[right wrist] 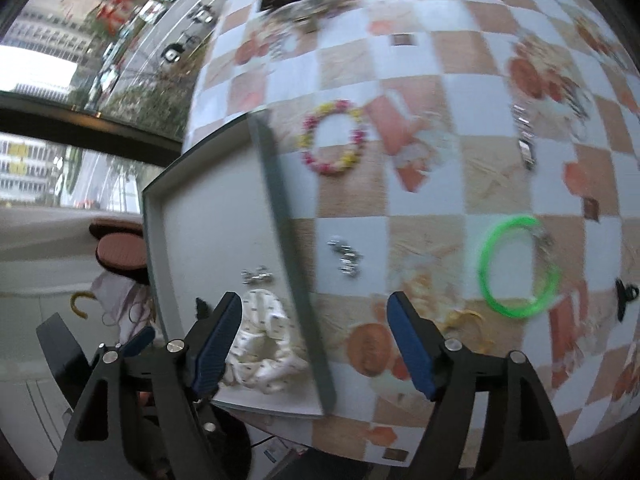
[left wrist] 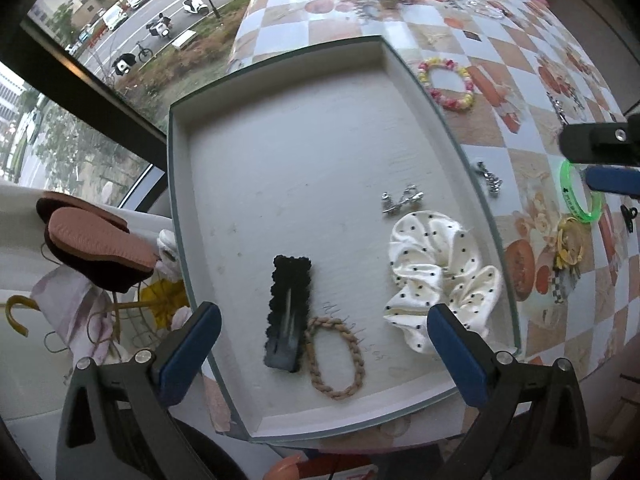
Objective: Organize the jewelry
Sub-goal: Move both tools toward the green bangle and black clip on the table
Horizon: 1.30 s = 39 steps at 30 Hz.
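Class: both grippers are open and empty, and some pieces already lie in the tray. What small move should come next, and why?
Probably ease the right gripper forward toward the silver clip on the tablecloth just outside the tray. It seems the nearest loose piece ahead of the open jaws; the green bangle lies farther right.

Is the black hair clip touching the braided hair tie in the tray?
Touching. In the left wrist view, the clip lies beside the hair tie, and the tie's upper left curve meets the clip's right edge with no gap.
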Available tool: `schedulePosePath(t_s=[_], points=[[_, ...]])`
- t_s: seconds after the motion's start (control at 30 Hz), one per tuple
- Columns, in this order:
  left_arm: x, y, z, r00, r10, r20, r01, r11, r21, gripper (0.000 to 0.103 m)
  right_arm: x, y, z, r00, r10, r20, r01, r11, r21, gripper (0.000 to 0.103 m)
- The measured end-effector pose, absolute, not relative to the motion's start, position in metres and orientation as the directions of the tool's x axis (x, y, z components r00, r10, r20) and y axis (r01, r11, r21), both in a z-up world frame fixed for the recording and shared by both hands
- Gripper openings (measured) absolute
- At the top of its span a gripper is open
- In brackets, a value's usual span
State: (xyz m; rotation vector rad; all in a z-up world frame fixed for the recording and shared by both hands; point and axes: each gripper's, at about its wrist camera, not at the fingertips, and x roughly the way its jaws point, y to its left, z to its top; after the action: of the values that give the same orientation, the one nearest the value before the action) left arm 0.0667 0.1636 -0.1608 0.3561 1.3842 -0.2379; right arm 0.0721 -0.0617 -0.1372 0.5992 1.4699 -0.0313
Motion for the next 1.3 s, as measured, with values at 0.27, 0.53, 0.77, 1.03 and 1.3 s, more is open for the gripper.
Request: schedulePosePath(t_s=[0.27,0.53,0.77,1.03,1.3], points=[[0.070,0.135,-0.144,0.206,0.023,-0.978,0.401,0.910,0.106,0.103,0.030,-0.121,-0.137,0.148,0.274,-0.950,0.503,0.806,0.311,0.088],[0.074,0.089,-0.139,0.183,-0.031,-0.983,0.467,0.882,0.059,0.103,-0.008,-0.173,-0.141,0.136,0.233,-0.963,0.589,0.762,0.268,0.088],[0.067,0.034,-0.141,0.153,-0.069,-0.986,0.541,0.841,0.025,0.103,-0.034,-0.212,-0.146,0.111,0.200,-0.973,0.648,0.728,0.224,0.088],[0.064,-0.016,-0.156,0.105,-0.084,-0.991,0.586,0.810,-0.007,0.103,-0.056,-0.247,-0.158,0.064,0.171,-0.983,0.694,0.700,0.167,0.088],[0.074,-0.052,-0.184,0.048,-0.080,-0.996,0.581,0.813,-0.037,0.103,-0.066,-0.267,-0.170,0.034,0.139,-0.990,0.703,0.701,0.123,0.088]])
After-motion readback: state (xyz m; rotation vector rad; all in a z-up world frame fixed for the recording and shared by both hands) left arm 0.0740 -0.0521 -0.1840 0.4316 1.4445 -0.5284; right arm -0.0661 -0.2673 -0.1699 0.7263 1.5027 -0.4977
